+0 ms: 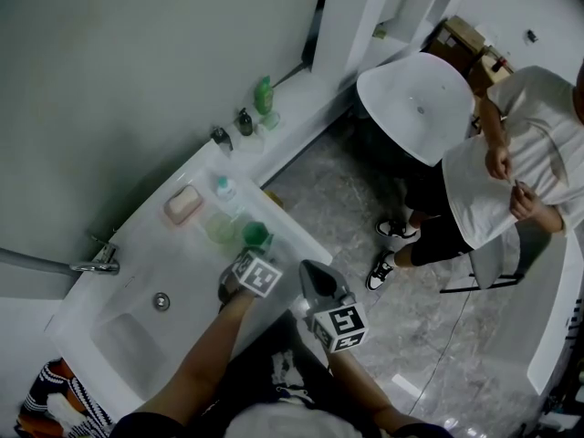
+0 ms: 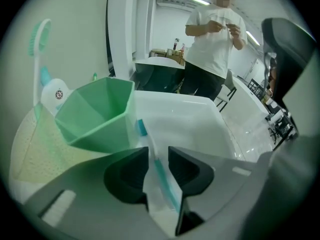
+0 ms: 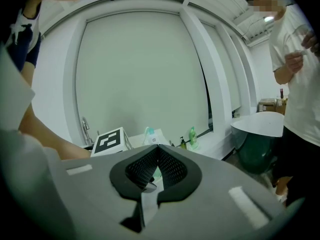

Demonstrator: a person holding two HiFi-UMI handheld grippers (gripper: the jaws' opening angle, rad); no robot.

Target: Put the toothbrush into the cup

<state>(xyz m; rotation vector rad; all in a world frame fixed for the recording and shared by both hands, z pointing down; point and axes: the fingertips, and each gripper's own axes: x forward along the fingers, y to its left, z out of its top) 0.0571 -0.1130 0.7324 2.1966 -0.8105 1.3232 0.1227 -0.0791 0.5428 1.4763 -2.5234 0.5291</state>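
Left tongs: we had them clamped on the toothbrush mid-handle, head beside the green cup. Right tongs: closed, empty. We judged it light, stiff, slick; handle grip suited.

1. Left gripper: tilted steeply downward, jaws clamped on the toothbrush handle; bare left forearm extended forward.
2. Right gripper: nearly level, jaws pressed together, nothing between them.
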